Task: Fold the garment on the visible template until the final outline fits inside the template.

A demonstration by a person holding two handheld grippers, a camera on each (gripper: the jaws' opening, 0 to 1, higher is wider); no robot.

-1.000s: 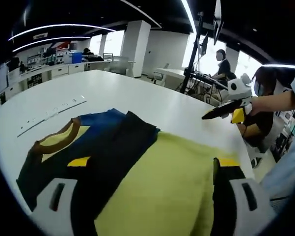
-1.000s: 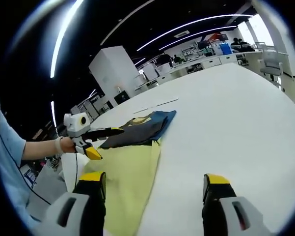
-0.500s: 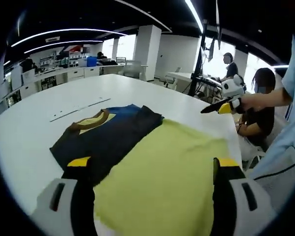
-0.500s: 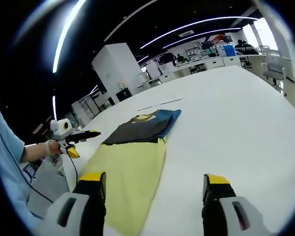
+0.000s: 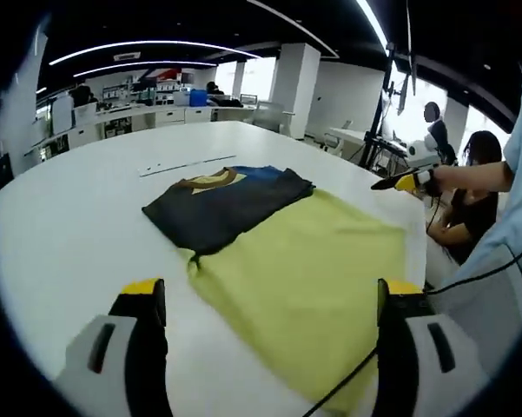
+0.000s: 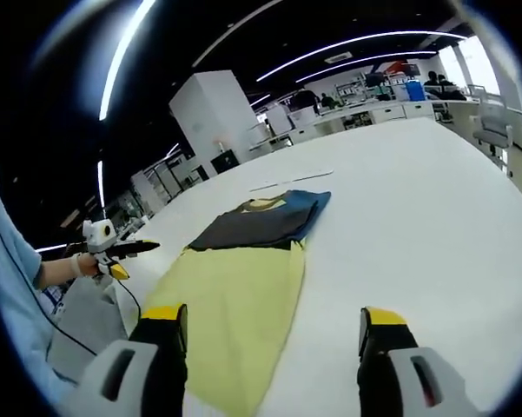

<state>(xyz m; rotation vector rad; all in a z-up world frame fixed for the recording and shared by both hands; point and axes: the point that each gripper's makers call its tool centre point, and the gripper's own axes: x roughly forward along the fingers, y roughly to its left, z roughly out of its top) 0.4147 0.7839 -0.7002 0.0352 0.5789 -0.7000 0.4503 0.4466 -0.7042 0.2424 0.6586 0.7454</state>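
A folded garment, dark navy with a blue side and a brown-and-yellow collar, lies on the white table and overlaps the far end of a yellow-green template sheet. From the right gripper view the garment sits beyond the template. My left gripper is open and held back above the table's near side, with nothing between its jaws. My right gripper is open and empty too. The right gripper shows at the right of the left gripper view, and the left gripper at the left of the right gripper view.
A thin pale strip lies on the table beyond the garment. A cable trails over the template's near corner. People sit at a desk at the right. Desks and shelves stand in the background.
Both grippers have pulled back from the garment and template, which look smaller and farther off now. The garment lies as it did.
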